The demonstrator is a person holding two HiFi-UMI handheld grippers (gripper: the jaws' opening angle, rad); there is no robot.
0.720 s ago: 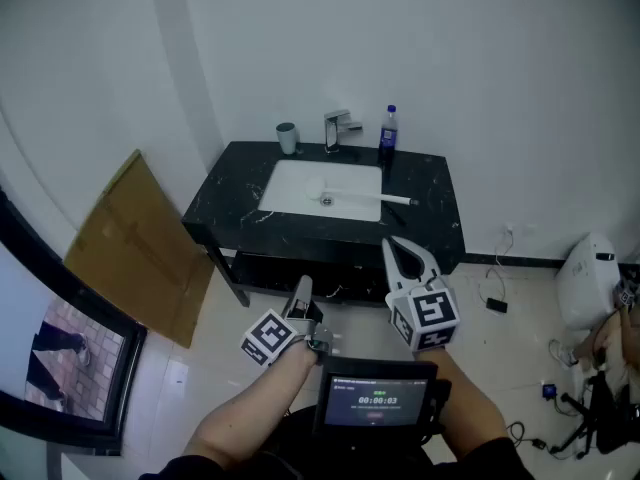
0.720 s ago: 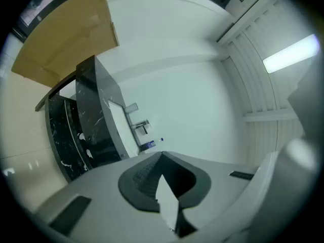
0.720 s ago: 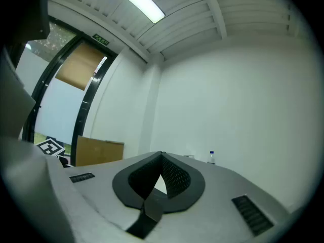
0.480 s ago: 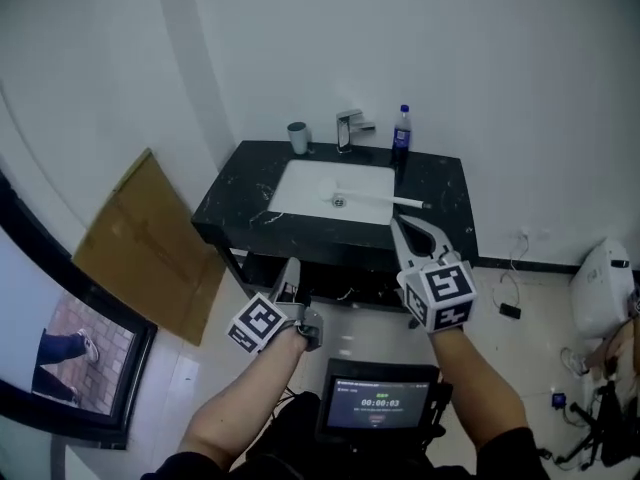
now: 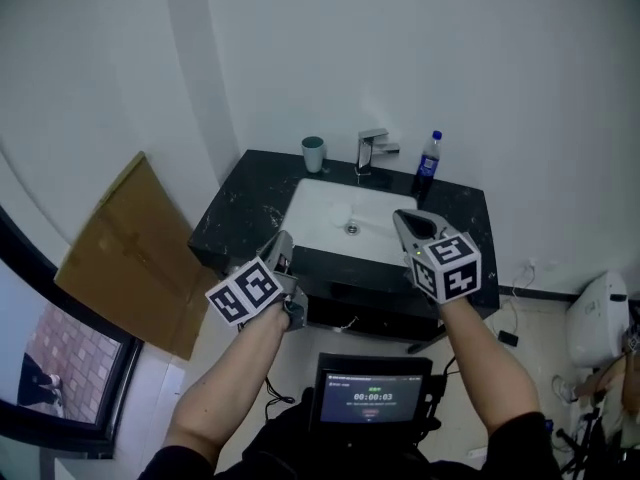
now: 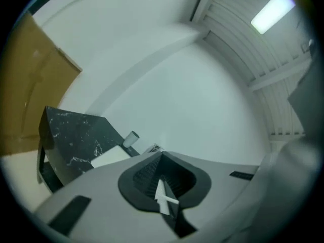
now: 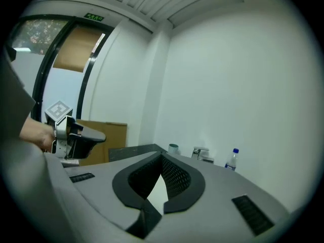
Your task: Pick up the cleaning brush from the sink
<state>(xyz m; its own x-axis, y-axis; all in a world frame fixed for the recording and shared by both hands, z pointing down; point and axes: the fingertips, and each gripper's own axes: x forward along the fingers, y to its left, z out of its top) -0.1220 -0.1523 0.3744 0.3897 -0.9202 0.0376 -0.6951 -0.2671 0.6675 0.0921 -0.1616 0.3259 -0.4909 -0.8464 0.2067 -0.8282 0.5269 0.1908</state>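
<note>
Standing against a white wall: one black marbled worktop (image 5: 250, 193) with a white sink (image 5: 320, 208) set in its middle. Along the back edge, from left to right: a pale cup (image 5: 313, 154) left of the sink's centre line, a chrome faucet (image 5: 371, 150) behind the sink, and a clear bottle with a blue cap and label (image 5: 429, 158) toward the back right corner. All three are upright. A brown cardboard sheet (image 5: 130, 253) leans at the worktop's left side. Left tool (image 5: 282, 243): held off the front left corner, short of the front edge, pointing toward the worktop. Its jaws are clenched tip to tip with nothing between the pads, and its marker cube (image 5: 243, 293) sits at the wrist. Right tool (image 5: 402, 218): held at the front edge toward the right, and in the head view its tip overlaps the sink's right side. Its jaws are likewise clenched together and empty, and its marker cube (image 5: 447, 266) faces the camera. The right gripper view looks across the worktop to the cup, faucet and bottle, with the left tool at that view's left. Cleaning brush: not to be made out in any view. The right part of the sink, behind the right tool's tip, is hidden, and the visible part of the basin shows only the drain. Neither tool touches the sink or anything on the worktop. A small screen (image 5: 372, 400) sits low in the head view, between the person's forearms.
</note>
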